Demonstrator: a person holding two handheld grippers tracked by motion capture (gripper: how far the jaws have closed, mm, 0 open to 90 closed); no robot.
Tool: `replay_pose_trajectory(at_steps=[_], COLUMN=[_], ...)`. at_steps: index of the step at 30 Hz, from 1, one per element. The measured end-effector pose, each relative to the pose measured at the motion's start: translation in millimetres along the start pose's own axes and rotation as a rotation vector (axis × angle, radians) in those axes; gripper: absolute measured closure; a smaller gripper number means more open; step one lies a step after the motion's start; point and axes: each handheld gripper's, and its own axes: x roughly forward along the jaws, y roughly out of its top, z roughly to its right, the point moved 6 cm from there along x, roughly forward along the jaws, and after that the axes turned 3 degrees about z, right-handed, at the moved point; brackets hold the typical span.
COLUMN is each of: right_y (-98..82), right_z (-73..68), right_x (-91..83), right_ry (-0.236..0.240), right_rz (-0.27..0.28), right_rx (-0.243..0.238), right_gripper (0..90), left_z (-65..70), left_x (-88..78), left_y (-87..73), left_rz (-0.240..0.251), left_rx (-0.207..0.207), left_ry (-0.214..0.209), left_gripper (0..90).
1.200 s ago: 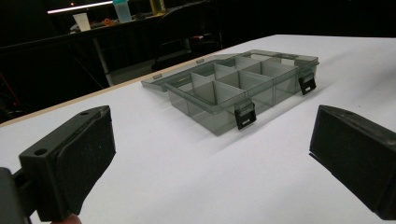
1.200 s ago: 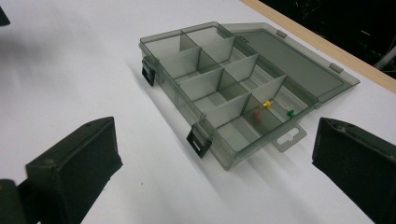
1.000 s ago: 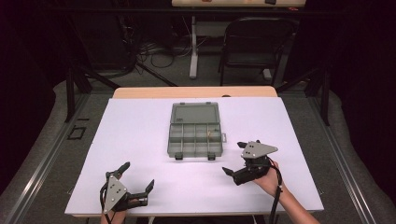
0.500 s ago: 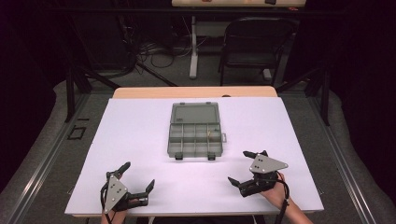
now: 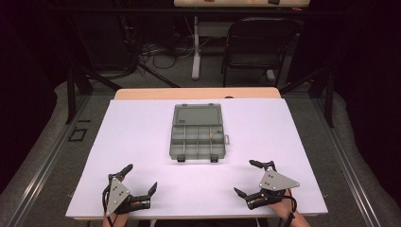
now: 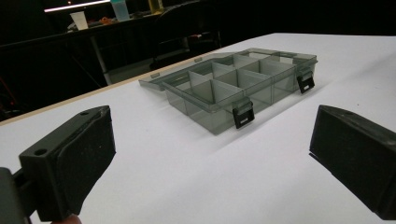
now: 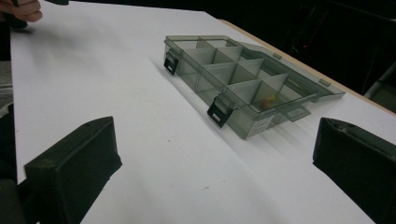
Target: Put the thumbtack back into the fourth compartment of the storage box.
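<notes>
While each claw gapes wide and empty, the smoky compartment box (image 5: 196,132) lies open, lid flat.

A smoky, see-through grey compartment box (image 5: 197,131) is showing black latches (image 6: 243,115) on its front edge, and a small orange-yellow piece (image 7: 266,102) is glowing in one of its compartments. It is sitting on a plain white table cover (image 5: 142,142), with a strip of pale wood tabletop (image 5: 196,93) peeking out at the far edge. The left gripper (image 5: 140,179) and right gripper (image 5: 245,178) are both showing matte black jaws, each topped by a light grey three-cornered plate.
</notes>
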Motion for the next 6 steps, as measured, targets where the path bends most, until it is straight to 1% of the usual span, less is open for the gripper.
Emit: replay_pose_trajectory(at_steps=[2, 6], right_y=[0.3, 0.6], right_z=[-1.0, -0.4], right_x=[-1.5, -2.2], right_ry=[0.009, -0.005], right_rz=[0.014, 0.018], right_rx=[0.004, 0.005], right_gripper=[0.0, 0.0], left_z=[0.0, 0.0], left_x=[-0.2, -0.2], left_y=[-0.1, 0.2], left_rz=[-0.001, 0.0], left_rx=[0.002, 0.001], left_ry=[0.001, 0.002], left_gripper=[0.1, 0.1])
